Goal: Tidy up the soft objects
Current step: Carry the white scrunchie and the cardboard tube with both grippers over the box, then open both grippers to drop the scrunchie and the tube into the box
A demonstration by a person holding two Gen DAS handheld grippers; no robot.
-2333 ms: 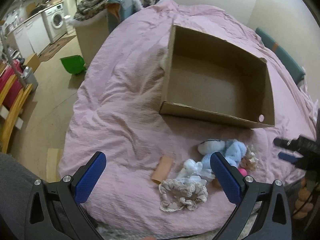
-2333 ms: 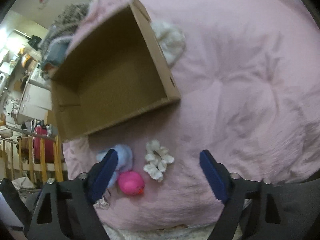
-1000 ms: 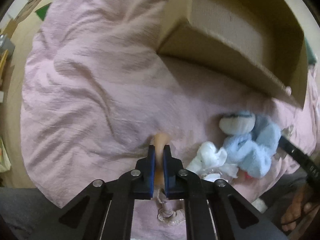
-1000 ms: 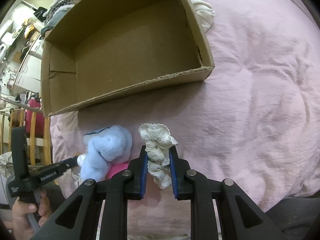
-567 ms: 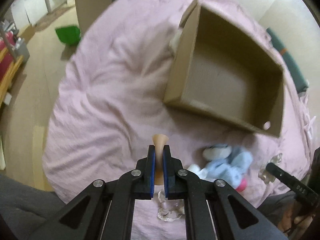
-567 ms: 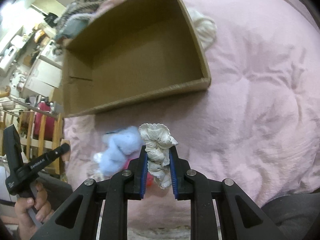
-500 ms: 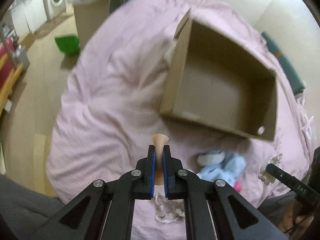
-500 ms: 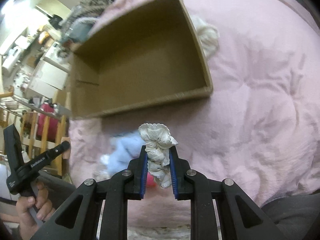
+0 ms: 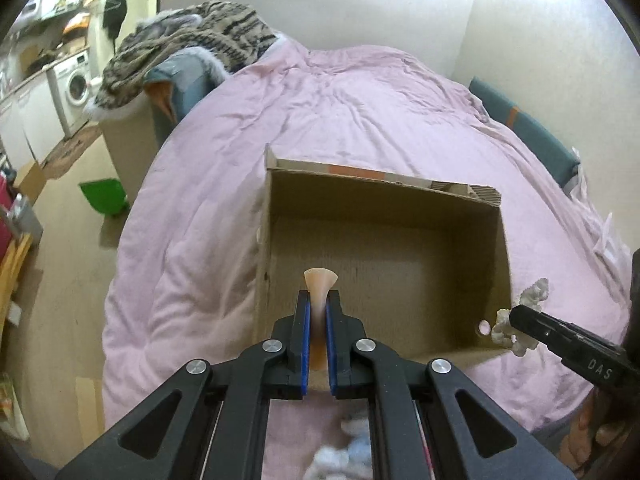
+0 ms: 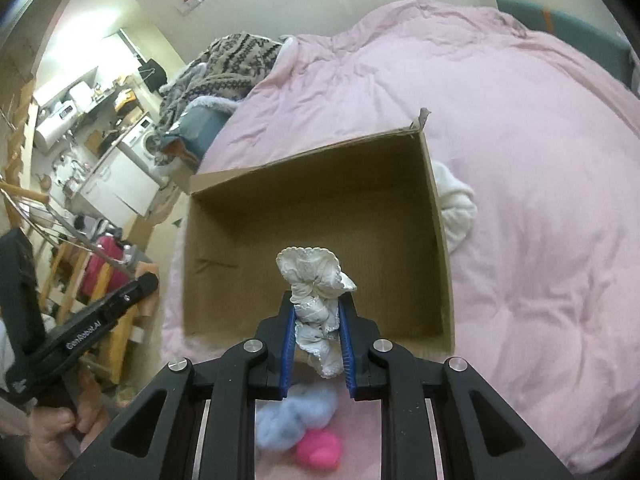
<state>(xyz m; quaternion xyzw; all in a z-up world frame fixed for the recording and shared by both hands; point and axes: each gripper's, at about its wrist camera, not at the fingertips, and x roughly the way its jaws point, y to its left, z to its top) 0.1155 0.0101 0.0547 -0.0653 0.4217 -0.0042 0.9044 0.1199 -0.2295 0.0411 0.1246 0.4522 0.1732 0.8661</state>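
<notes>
The left tongs are clamped tight on a flat peach-coloured soft piece, held above the near wall of the open brown cardboard box. The right tongs pinch a cream frilled fabric scrunchie over that same box, which sits on the pink quilted bed. A pale blue fluffy toy and a bright pink ball lie on the bed below.
</notes>
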